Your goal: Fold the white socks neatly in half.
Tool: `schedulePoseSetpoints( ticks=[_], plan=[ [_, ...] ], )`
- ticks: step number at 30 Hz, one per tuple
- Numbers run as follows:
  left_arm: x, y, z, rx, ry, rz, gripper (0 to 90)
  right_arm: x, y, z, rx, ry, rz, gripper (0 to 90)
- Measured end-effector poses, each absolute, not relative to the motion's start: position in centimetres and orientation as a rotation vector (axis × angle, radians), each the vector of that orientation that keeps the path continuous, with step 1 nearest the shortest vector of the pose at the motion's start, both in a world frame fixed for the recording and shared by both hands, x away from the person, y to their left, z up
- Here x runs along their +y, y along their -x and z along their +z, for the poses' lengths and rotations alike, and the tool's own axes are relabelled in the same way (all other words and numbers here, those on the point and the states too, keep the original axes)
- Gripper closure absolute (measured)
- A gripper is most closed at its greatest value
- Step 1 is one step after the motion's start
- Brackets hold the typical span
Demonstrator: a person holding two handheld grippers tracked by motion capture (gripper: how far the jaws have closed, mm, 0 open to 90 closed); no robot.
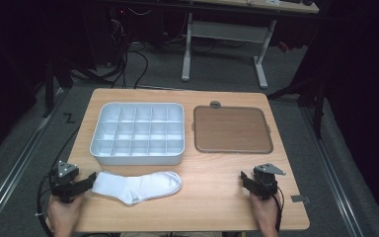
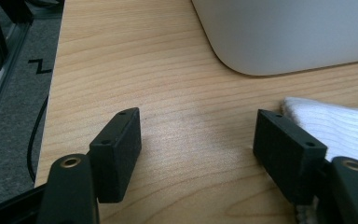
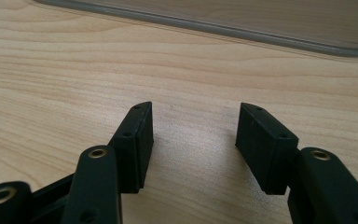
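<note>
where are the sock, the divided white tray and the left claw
sock (image 1: 143, 185), high view, middle of its foot
divided white tray (image 1: 138, 158), high view, near outer wall
left claw (image 2: 196, 140), left gripper view, midway between its open jaws

A light wooden table (image 1: 217, 197) stands on grey carpeted floor (image 1: 39, 143) in a dim room, its top brightly lit while the surroundings fall into near darkness. Beyond its far edge, a second desk (image 1: 256, 6) on white metal legs (image 1: 260, 64) spans the background, with black cables (image 1: 133, 59) looped across the floor to its left. A metal rail (image 1: 15, 168) runs along the floor at the left, and a black Z-shaped mark (image 1: 69, 118) sits on the carpet beside the table.
</note>
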State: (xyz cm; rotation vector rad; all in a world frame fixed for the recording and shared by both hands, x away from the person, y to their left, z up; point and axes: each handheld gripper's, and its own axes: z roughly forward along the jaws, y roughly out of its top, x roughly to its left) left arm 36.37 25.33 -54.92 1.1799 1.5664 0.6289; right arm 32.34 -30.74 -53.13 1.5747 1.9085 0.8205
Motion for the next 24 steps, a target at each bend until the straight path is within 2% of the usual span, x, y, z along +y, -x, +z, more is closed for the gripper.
schedulePoseSetpoints(
  ticks=[24],
  plan=[
    [25.21, -36.33, -54.94, 1.562, -1.190, 0.620, 29.7, -30.61, -32.41, -53.14, 1.921, -1.568, 0.820, 40.9]
  ],
)
